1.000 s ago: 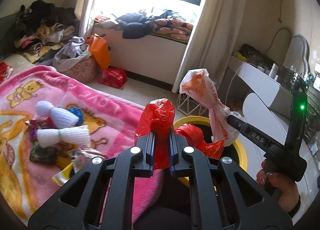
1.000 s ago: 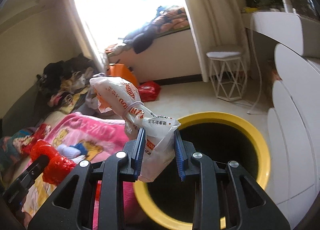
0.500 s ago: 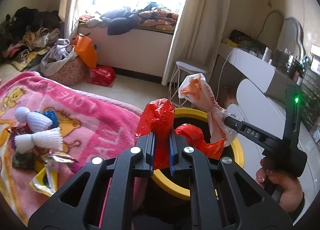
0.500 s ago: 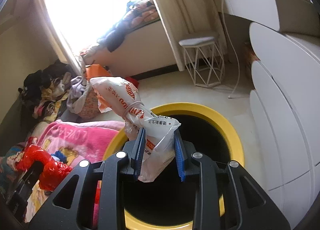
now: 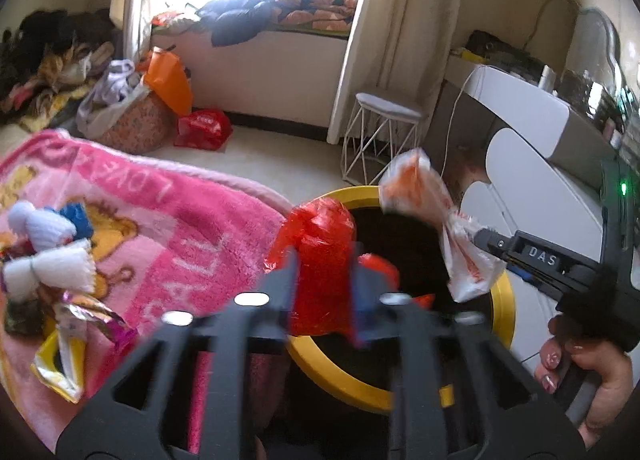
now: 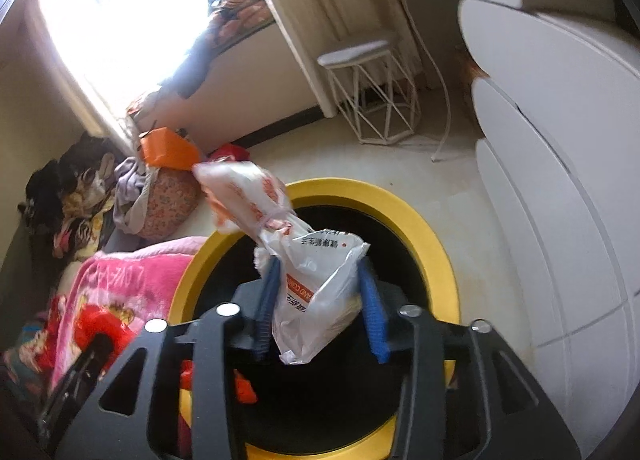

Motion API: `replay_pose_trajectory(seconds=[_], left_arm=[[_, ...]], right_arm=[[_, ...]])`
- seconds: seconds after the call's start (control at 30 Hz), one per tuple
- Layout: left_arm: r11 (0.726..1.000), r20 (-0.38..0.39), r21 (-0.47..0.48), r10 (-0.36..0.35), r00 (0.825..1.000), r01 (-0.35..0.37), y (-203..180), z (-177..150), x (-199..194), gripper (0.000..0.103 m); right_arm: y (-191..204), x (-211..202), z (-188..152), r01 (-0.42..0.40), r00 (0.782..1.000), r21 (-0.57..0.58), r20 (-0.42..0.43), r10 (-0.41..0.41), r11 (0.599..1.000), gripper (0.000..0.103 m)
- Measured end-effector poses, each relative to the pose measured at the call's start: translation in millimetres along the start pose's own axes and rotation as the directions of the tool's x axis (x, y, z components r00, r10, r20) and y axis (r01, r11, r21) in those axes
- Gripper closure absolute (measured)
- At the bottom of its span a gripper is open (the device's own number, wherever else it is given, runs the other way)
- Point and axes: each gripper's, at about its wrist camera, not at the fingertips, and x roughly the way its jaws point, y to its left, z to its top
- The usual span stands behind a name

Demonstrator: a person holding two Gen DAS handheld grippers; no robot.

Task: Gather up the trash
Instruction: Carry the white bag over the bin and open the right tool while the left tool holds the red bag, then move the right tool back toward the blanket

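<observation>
Both angled down over the yellow bin (image 6: 424, 220): left tool (image 5: 324, 280) just unclamping red bag (image 5: 320, 260), right tool (image 6: 320, 300) just loosening around white bag (image 6: 312, 272).

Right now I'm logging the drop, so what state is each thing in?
Left hand-held gripper: jaws just opened, red bag between them.
Right hand-held gripper: jaws just opened, white bag between them.
Red bag: crumpled, above bin.
White bag: knotted, above bin.
Yellow-rimmed bin: open.

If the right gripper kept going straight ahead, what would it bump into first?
Probably the white plastic bag between its opening jaws, then the dark inside of the yellow-rimmed bin below; depth is hard to judge.
</observation>
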Motion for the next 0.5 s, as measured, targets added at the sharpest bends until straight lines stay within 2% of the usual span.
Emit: replay_pose_trajectory(seconds=[0.03, 0.07, 0.13, 0.17, 0.23, 0.5], left_arm=[[1.000, 0.008, -0.019, -0.005, 1.000, 0.005, 3, 0, -1, 0.047], [1.000, 0.013, -0.030, -0.006, 1.000, 0.007, 6, -1, -2, 0.041], [0.999, 0.018, -0.045, -0.003, 1.000, 0.004, 9, -2, -5, 0.037], [0.998, 0.019, -0.056, -0.003, 1.000, 0.004, 12, -2, -7, 0.027], [0.997, 0.033, -0.075, -0.004, 0.999, 0.006, 18, -4, -14, 0.018], [0.994, 0.102, -0.104, 0.046, 0.994, -0.035, 36, -5, -43, 0.015]], right_arm=[[-2, 0, 0, 0.003, 1.000, 0.008, -0.003, -0.003, 1.000, 0.056], [-2, 1, -1, 0.007, 1.000, 0.011, -0.003, -0.007, 1.000, 0.053], [-1, 1, -2, 0.002, 1.000, 0.011, -0.004, -0.002, 1.000, 0.049], [1, 0, -2, 0.000, 1.000, 0.006, -0.003, 0.000, 1.000, 0.049], [8, -2, -5, -0.012, 1.000, -0.022, 0.001, 0.012, 1.000, 0.049], [39, -13, -10, -0.078, 0.996, -0.134, 0.032, 0.083, 0.988, 0.044]])
